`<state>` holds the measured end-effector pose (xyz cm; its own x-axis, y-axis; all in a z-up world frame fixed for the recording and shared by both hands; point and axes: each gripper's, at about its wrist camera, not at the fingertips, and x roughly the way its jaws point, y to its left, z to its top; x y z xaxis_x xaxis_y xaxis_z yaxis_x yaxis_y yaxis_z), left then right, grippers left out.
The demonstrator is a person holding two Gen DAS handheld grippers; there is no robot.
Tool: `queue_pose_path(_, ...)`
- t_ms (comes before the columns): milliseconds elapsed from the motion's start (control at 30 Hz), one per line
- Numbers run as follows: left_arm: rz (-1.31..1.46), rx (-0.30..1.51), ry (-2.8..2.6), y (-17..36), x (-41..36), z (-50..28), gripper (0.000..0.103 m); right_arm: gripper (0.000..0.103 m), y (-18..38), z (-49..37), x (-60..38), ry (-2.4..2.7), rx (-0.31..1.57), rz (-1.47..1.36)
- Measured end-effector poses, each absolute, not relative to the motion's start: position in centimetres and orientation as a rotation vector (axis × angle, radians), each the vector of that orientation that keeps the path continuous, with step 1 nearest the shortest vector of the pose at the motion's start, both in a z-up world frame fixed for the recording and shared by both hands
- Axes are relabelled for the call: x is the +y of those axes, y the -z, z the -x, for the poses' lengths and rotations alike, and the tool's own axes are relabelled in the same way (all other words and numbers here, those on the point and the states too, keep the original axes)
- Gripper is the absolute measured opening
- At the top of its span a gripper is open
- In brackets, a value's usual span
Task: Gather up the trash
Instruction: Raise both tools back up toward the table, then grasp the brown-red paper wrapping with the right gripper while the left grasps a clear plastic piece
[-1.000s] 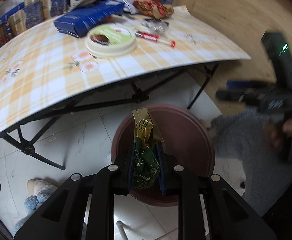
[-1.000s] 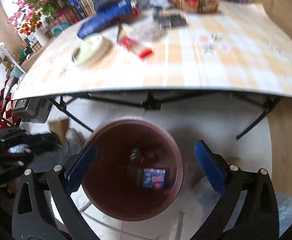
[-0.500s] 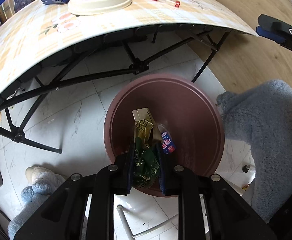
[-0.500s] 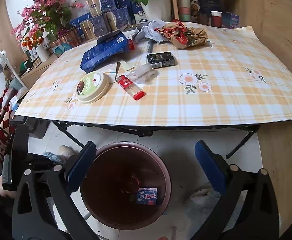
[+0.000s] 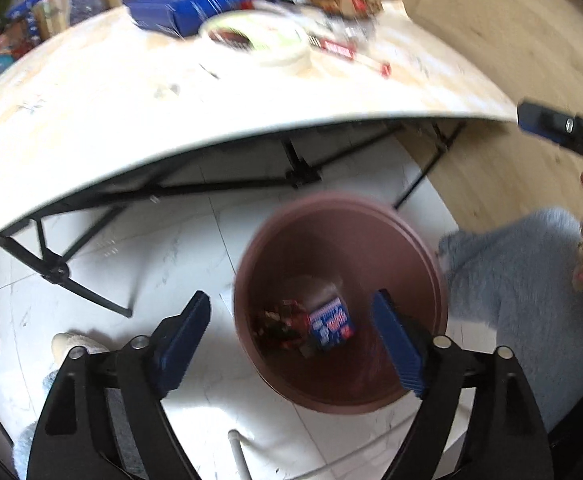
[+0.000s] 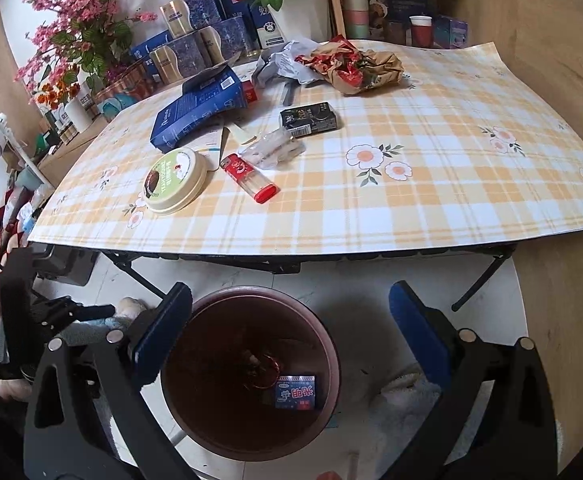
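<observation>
A maroon round bin (image 5: 411, 248) stands on the white floor under the table edge. Inside lie a small blue carton (image 5: 331, 322) and dark crumpled wrappers (image 5: 279, 324). My left gripper (image 5: 291, 302) hangs over the bin's left half; its jaws are opening and nothing is between them. My right gripper (image 6: 290, 291) stands open and empty above the bin (image 6: 331, 344), where the blue carton (image 6: 295, 392) shows again. On the checked table (image 6: 451, 200) lie a green-lidded tub (image 6: 175, 180), a red tube (image 6: 249, 178), a black packet (image 6: 309, 120), clear plastic (image 6: 271, 148) and a crumpled red-brown wrapper (image 6: 355, 66).
A blue box (image 6: 199, 108), tins, flower pots and cups stand along the table's far side. Black folding legs (image 5: 291, 176) cross under the table just behind the bin. A person's fluffy grey sleeve (image 5: 523, 280) is right of the bin, a slipper (image 5: 75, 344) to its left.
My left gripper's jaws have spread apart, and the green-gold wrapper they held is gone from between them. The left view has swung and blurred. The right gripper has risen slightly, still open.
</observation>
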<state>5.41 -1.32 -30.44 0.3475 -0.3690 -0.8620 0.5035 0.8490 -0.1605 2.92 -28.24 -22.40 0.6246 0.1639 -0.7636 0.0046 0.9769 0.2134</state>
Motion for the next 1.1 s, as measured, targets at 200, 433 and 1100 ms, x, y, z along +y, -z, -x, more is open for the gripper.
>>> queue_pose_path(200,-0.047,0.913,0.493,26.5,1.2,-5.6,0.091,0.097,21.5,-3.5,-29.2,-0.089,0.887,-0.219)
queue_pose_path(433,0.011,0.756,0.419,21.6,4.9,-7.3,0.092,0.097,19.7,-4.6,-30.7,-0.037,0.838,-0.225)
queue_pose_path(1100,0.015,0.739,0.372,16.3,6.9,-18.5,0.091,0.097,20.1,-11.8,-35.6,0.030,0.839,-0.274)
